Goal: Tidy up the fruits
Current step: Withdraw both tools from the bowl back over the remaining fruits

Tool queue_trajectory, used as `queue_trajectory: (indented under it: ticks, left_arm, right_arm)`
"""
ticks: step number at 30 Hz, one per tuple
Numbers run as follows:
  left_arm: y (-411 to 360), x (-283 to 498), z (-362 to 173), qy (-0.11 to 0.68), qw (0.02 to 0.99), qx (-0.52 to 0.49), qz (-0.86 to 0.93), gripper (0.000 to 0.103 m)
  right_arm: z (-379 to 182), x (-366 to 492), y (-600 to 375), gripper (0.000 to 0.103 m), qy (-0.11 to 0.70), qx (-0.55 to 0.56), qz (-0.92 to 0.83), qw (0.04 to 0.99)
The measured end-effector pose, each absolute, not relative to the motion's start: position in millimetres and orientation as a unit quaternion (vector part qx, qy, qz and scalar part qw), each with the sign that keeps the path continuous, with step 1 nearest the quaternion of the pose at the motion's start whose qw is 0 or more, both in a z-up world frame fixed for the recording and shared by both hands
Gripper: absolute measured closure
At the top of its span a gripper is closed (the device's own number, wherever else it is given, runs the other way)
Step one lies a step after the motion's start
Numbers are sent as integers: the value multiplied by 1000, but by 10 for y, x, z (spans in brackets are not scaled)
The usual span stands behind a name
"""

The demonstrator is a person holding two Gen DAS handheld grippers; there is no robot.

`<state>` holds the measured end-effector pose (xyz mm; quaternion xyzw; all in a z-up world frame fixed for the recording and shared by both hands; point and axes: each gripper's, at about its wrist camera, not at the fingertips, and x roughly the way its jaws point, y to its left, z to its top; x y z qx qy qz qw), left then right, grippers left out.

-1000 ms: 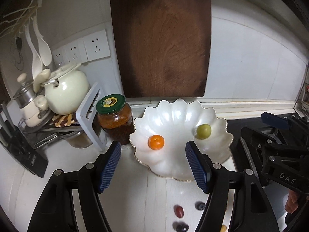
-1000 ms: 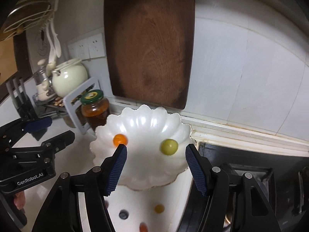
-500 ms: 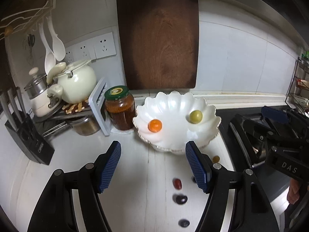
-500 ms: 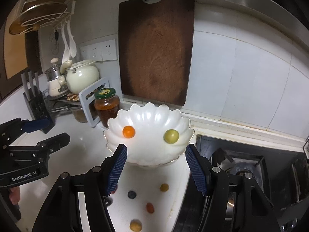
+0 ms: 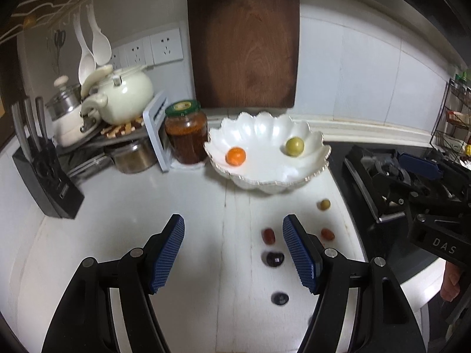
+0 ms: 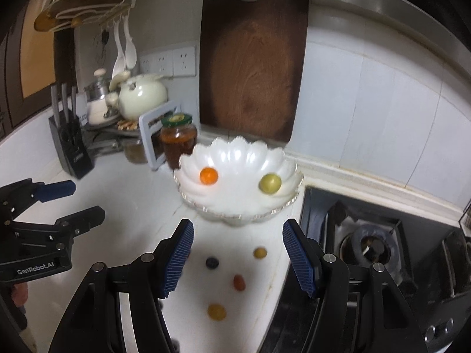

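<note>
A white scalloped bowl (image 5: 312, 150) (image 6: 235, 154) stands on the white counter, holding an orange fruit (image 5: 235, 156) (image 6: 208, 176) and a green fruit (image 5: 294, 146) (image 6: 269, 184). Several small fruits lie loose on the counter in front of it: a red one (image 5: 268, 235), a dark one (image 5: 274, 259), a blue one (image 5: 279, 298) (image 6: 212, 262), a yellow-green one (image 5: 323, 204) (image 6: 260, 253), a red one (image 6: 239, 282) and a yellow one (image 6: 216, 311). My left gripper (image 5: 234, 253) is open and empty, back from the bowl. My right gripper (image 6: 238, 257) is open and empty above the loose fruits.
A jar (image 5: 186, 131) with a green lid stands left of the bowl, beside a rack with a cream teapot (image 5: 123, 97). A knife block (image 5: 44, 173) is at the far left. A wooden board (image 5: 243, 41) leans on the wall. A black hob (image 6: 368, 244) lies right.
Both grippers have pulled back from the bowl, which now looks smaller and farther. More loose fruits on the counter have come into view. Both stay open.
</note>
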<state>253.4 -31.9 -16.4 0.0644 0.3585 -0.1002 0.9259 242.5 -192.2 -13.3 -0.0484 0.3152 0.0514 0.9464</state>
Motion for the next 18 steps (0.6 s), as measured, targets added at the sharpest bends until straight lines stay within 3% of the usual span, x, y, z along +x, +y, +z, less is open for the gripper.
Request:
queue_trajectory:
  ticks: [18]
  left_arm:
    - [-362, 2337, -614, 410, 900, 71, -128, 34]
  right_arm:
    - [-748, 2312, -1939, 39, 414, -13, 83, 906]
